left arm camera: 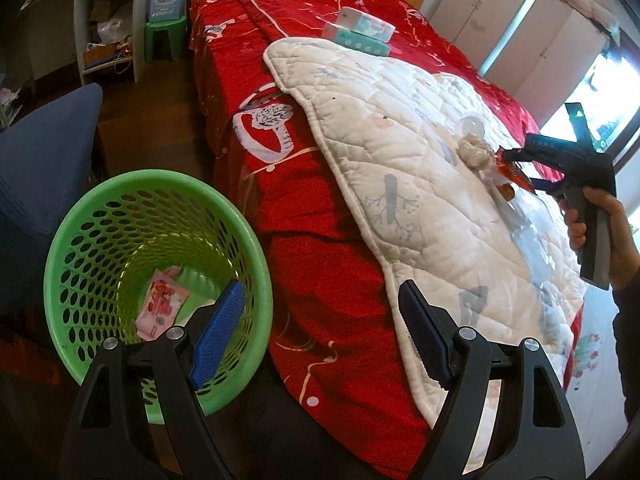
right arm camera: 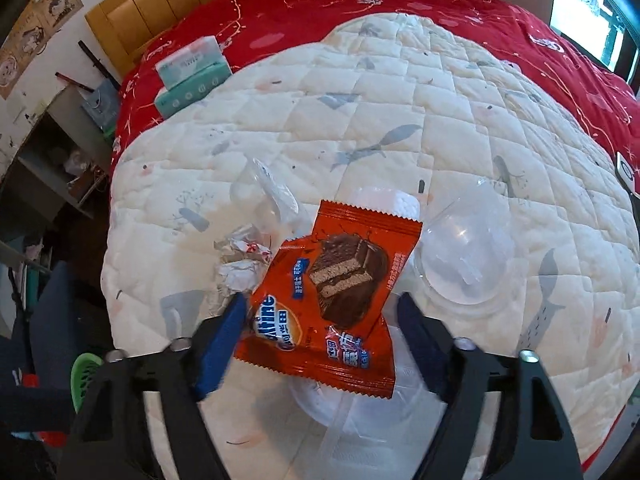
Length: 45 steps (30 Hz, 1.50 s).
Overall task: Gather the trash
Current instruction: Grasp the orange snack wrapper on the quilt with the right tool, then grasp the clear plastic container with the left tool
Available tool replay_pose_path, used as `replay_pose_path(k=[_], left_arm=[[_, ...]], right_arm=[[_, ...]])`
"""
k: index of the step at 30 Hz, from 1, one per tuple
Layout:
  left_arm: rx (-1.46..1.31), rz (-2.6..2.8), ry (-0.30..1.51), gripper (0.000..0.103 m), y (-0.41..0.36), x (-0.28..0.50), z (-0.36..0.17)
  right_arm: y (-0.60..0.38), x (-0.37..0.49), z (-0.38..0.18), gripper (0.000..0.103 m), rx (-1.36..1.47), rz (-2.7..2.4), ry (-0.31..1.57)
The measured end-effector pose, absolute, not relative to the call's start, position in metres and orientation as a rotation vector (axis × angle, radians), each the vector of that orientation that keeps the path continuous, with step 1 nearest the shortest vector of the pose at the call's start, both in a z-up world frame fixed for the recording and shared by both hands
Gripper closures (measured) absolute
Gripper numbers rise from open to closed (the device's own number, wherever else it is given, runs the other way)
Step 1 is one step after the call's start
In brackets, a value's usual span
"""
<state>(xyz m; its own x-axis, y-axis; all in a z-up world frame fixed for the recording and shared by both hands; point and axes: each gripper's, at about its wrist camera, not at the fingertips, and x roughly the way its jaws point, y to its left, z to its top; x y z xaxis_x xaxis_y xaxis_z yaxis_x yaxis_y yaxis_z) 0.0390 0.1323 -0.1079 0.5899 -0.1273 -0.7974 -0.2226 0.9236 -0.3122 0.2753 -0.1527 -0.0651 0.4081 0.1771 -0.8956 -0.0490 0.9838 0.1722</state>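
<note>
1. Not far in, I'd say. The green bin (left arm camera: 156, 276) on the floor by the bed has just one pink packet (left arm camera: 162, 304) in it.
2. Left gripper (left arm camera: 320, 340) is spread wide with nothing in it, hanging between the bin and the bed edge.
3. Right gripper (right arm camera: 320, 336) sits around an orange wrapper (right arm camera: 332, 296) on the quilt (right arm camera: 360, 100). Fingers look apart on either side; can't tell if it's actually pinched yet.
4. Left to grab on the quilt: crumpled foil (right arm camera: 240, 256), a clear cup (right arm camera: 264, 196), a clear dome (right arm camera: 464, 256), plus clear plastic under the wrapper.
5. Tissue packs (right arm camera: 192, 76) probably aren't trash.
</note>
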Motion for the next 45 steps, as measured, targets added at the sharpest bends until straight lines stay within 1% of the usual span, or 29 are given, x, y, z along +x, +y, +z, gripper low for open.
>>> replay_pose_path(k=[2, 8, 15, 24, 32, 39, 45], left_arm=[[-0.401, 0.057, 0.944, 0.025, 0.132, 0.039, -0.108], [-0.395, 0.036, 0.937, 0.025, 0.125, 0.044, -0.103], [-0.361, -0.031, 0.914, 0.025, 0.097, 0.056, -0.088], [-0.308, -0.17, 0.906, 0.025, 0.028, 0.077, -0.071], [-0.211, -0.317, 0.892, 0.025, -0.051, 0.099, -0.064], [-0.207, -0.33, 0.974, 0.025, -0.105, 0.125, -0.079], [-0.329, -0.22, 1.062, 0.025, -0.123, 0.149, -0.096]], right_arm=[[-0.153, 0.275, -0.066, 0.039, 0.118, 0.143, 1.145], [-0.163, 0.26, -0.049, 0.043, 0.113, 0.165, 1.095], [-0.193, 0.231, -0.015, 0.043, 0.159, 0.201, 1.021], [-0.241, 0.192, 0.009, 0.043, 0.144, 0.197, 0.96], [-0.281, 0.167, 0.016, 0.043, 0.154, 0.2, 0.927], [-0.306, 0.157, 0.011, 0.043, 0.178, 0.203, 0.922], [-0.324, 0.152, 0.005, 0.043, 0.197, 0.197, 0.92]])
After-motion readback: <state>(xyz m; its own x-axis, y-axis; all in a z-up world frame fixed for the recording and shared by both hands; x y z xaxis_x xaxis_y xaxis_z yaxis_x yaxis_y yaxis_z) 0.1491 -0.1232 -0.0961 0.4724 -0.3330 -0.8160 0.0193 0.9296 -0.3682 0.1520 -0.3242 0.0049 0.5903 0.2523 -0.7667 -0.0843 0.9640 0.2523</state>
